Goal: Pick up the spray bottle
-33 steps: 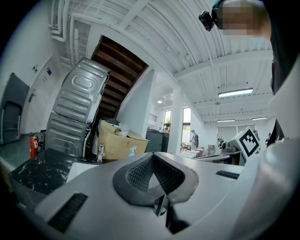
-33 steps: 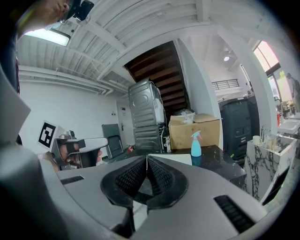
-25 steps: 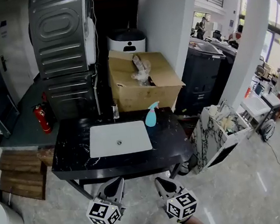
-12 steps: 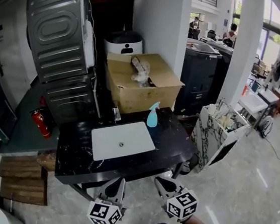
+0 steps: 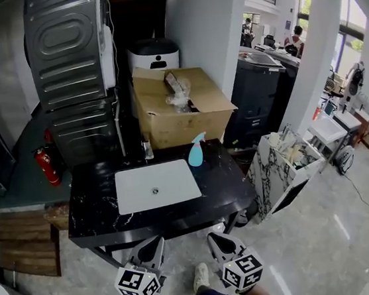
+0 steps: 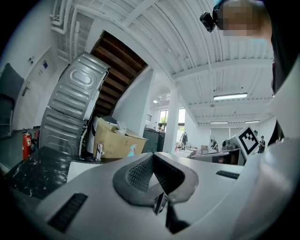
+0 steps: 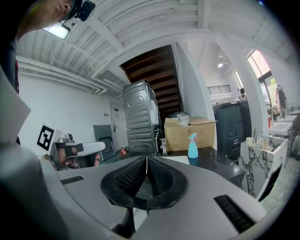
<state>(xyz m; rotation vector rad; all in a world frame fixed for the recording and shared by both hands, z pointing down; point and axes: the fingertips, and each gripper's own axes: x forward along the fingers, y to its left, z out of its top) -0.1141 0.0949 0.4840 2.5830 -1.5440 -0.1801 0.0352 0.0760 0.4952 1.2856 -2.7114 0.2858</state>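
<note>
The light-blue spray bottle (image 5: pixel 196 152) stands upright at the back of a black marble counter (image 5: pixel 225 180), just right of a white sink basin (image 5: pixel 154 186). It shows small in the left gripper view (image 6: pixel 131 150) and in the right gripper view (image 7: pixel 192 146). Both grippers hang short of the counter's front edge, well apart from the bottle. My left gripper (image 5: pixel 154 243) (image 6: pixel 151 156) is shut with nothing in it. My right gripper (image 5: pixel 216 237) (image 7: pixel 146 158) is likewise shut and holds nothing.
A cardboard box (image 5: pixel 180 110) stands right behind the bottle, a small tap (image 5: pixel 146 149) beside the basin. A grey metal machine (image 5: pixel 71 64) and a fire extinguisher (image 5: pixel 43 166) are at back left, a marble-patterned box (image 5: pixel 281 172) at the right, wooden steps (image 5: pixel 22 237) at the left.
The head view has shifted a little, and a shoe now shows on the floor between the two grippers. Both grippers keep their place in the view and stay shut.
</note>
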